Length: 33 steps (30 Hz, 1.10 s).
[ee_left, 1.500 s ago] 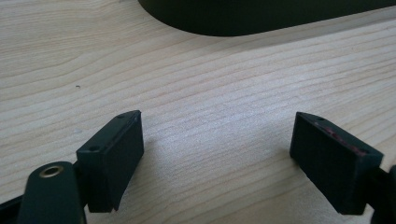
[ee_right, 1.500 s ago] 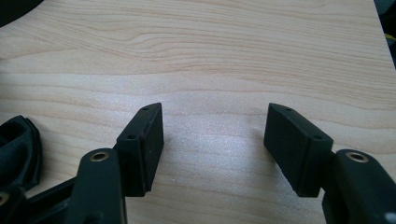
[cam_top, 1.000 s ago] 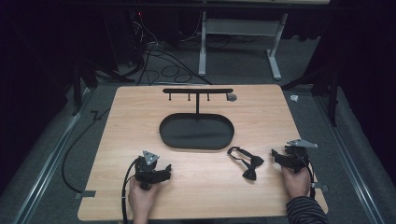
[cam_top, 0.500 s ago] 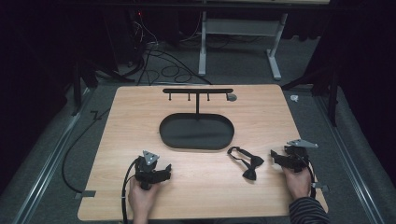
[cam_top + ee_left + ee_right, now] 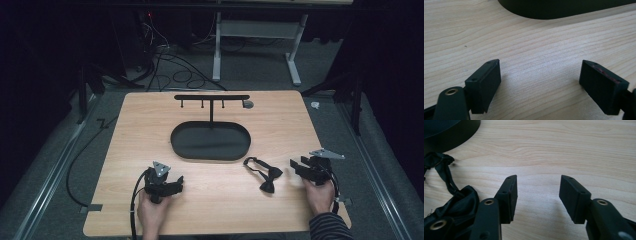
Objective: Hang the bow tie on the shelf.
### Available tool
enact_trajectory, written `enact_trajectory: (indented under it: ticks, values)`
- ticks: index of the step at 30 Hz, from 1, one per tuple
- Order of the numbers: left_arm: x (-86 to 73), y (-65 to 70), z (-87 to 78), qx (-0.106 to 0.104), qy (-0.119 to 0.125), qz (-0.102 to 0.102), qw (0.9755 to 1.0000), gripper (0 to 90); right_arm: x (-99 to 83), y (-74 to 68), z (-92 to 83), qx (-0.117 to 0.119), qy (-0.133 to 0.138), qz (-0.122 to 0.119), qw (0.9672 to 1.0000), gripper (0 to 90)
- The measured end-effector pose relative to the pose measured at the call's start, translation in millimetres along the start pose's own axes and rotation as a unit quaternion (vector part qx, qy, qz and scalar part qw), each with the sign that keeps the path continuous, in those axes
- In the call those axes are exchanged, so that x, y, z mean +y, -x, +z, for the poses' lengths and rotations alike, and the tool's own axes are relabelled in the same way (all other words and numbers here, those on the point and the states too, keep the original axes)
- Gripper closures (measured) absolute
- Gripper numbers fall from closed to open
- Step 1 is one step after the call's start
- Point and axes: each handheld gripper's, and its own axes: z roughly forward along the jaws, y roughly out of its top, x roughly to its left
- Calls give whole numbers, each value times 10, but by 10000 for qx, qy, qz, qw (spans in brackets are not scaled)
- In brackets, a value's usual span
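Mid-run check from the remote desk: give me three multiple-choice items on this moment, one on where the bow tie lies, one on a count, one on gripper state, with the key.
1. Where does the black bow tie lie?
A. In the oval tray
B. On the bare table, between the tray and the right gripper
C. Hung on the rack

2. How many pegs hang under the bar of the rack?
A. Three
B. One
C. Six

3. How do the jaws of the left gripper stand?
A. Shut on the bow tie
B. Shut on nothing
C. Open, with bare wood between them

Key: 1 B, the high view shows it on the wood of the table just in front of the oval tray, to the left of the right gripper. 2 A, three short pegs show below the bar. 3 C, the left gripper view shows a wide gap with only table in it.
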Motion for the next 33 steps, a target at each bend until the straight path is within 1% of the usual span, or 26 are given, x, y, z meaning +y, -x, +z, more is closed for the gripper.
enact_trajectory:
  ticks: [4,12,18,23,30,33]
  values:
    - [0,-1,0,1,-1,5,10000,179,8,-28,-2,54,6,0,10000,543]
    - [1,-1,-1,-4,-7,5,10000,179,15,-75,-1,317,-8,102,9994,537]
    - [1,-1,-1,2,-7,11,10000,179,38,-145,-9,461,-46,4,9989,539]
    - [1,-2,-1,-5,-10,12,10000,179,69,-187,-11,530,-32,-80,9986,541]
    - [1,-1,-1,-4,-7,9,10000,179,114,-262,5,651,-24,-130,9978,541]
    - [1,-1,0,2,-4,8,10000,179,143,-298,11,699,-23,-194,9974,542]
